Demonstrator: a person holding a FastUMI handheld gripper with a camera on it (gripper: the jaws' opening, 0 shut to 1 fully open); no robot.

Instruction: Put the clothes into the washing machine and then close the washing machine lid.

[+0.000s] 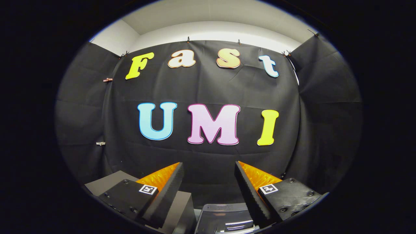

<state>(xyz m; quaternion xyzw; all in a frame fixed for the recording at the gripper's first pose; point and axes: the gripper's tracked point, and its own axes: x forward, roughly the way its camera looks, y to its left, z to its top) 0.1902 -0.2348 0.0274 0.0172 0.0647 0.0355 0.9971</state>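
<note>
Honestly, the only bit of the task's stuff I can make out is a dark glossy panel with bright glints on it [227,219], sitting low down between and just below the fingers. It might be the washing machine's lid or top, but I can't tell which, or whether it's up or down. No clothes anywhere that I can pick out. Just beside it, under the left finger, is a plain grey boxy surface [109,183], maybe a counter or cabinet.

The gripper [208,177] is spread wide, fingers well apart, nothing between them, aimed level at the black cloth wall [208,84] rather than down at the machine.

Since the lid's position is unclear, this could be before loading or after closing up. Either way, the risk I see: the gripper looks over everything that matters, so any drop toward that glossy panel would be half blind, and a finger could clip its edge or the grey box.
</note>
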